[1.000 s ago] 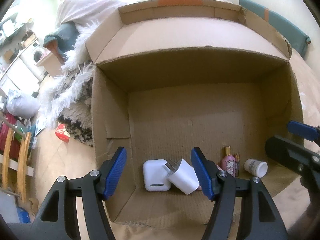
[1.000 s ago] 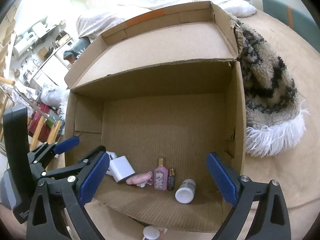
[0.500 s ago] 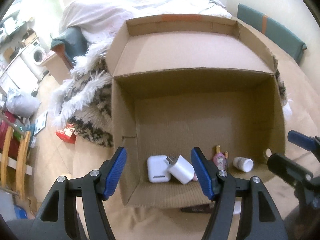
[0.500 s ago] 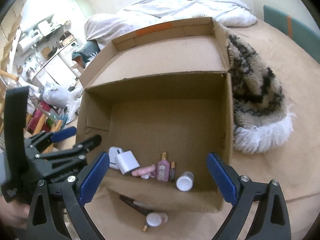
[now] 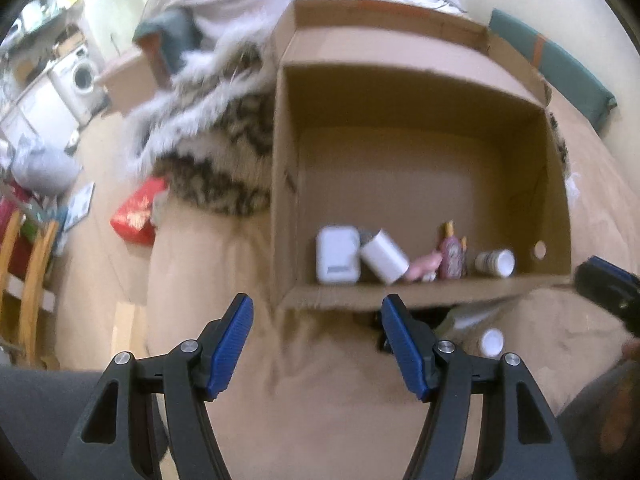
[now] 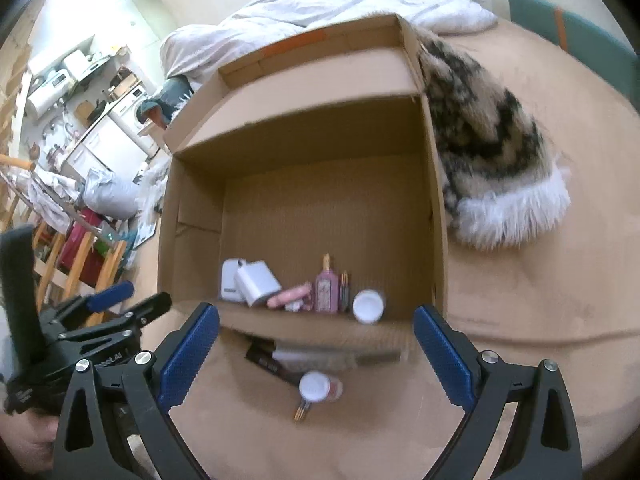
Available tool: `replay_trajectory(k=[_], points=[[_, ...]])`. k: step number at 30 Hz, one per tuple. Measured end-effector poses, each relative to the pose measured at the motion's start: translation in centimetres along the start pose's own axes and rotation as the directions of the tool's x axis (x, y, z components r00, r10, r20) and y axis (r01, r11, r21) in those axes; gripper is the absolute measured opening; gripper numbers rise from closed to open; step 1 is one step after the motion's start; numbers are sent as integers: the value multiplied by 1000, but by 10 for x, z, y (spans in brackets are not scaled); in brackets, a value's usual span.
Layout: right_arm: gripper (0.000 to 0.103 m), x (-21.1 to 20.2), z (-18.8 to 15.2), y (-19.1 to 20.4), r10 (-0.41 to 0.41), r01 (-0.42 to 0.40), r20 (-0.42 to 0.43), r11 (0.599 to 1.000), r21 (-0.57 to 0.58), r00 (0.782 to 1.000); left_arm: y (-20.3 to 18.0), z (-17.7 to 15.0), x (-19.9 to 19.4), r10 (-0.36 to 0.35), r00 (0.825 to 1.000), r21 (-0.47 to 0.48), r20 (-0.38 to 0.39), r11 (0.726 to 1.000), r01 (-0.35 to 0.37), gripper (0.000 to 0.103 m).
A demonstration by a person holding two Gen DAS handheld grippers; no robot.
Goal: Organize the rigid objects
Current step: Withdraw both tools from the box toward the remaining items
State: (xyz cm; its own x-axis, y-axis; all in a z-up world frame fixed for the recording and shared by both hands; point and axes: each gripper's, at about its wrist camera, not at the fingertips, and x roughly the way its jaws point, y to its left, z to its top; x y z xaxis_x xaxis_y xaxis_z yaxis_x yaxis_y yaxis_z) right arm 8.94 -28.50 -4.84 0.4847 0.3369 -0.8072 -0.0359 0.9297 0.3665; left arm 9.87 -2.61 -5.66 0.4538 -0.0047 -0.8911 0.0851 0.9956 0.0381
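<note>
An open cardboard box [image 5: 420,148] [image 6: 304,184] stands on a tan bed cover. Along its near wall lie two white chargers [image 5: 338,254] [image 6: 256,284], a pink item [image 6: 290,296], a pink perfume bottle [image 5: 450,254] [image 6: 328,288], a thin battery-like stick [image 6: 344,290] and a white jar [image 5: 496,262] [image 6: 368,306]. Outside, in front of the box, lie a white-capped bottle [image 6: 318,386] [image 5: 492,342] and a dark flat item [image 6: 264,358]. My left gripper [image 5: 316,346] and right gripper [image 6: 316,356] are open and empty, both held short of the box.
A shaggy black-and-cream throw [image 6: 492,148] [image 5: 224,148] lies beside the box. A white duvet [image 6: 328,4] is bunched behind it. A red packet [image 5: 138,212] lies on the floor at left. Wooden furniture and a washing machine [image 5: 82,74] stand further left.
Both grippers have pulled back out of the box toward me. The box now sits farther away, and the items lying in front of it have come into view.
</note>
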Motion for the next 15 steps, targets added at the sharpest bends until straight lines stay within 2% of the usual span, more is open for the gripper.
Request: replay_trajectory(k=[5, 8, 11, 15], points=[[103, -4, -17, -19, 46, -43, -23, 992, 123, 999, 18, -14, 10, -19, 997, -90, -70, 996, 13, 64], [103, 4, -25, -27, 73, -58, -68, 979, 196, 995, 24, -18, 15, -25, 995, -115, -92, 993, 15, 64], [103, 18, -31, -27, 112, -81, -128, 971, 225, 985, 27, -20, 18, -8, 994, -129, -105, 992, -6, 64], [102, 40, -36, -21, 82, -42, -208, 981, 191, 975, 32, -21, 23, -16, 991, -165, -131, 986, -6, 64]])
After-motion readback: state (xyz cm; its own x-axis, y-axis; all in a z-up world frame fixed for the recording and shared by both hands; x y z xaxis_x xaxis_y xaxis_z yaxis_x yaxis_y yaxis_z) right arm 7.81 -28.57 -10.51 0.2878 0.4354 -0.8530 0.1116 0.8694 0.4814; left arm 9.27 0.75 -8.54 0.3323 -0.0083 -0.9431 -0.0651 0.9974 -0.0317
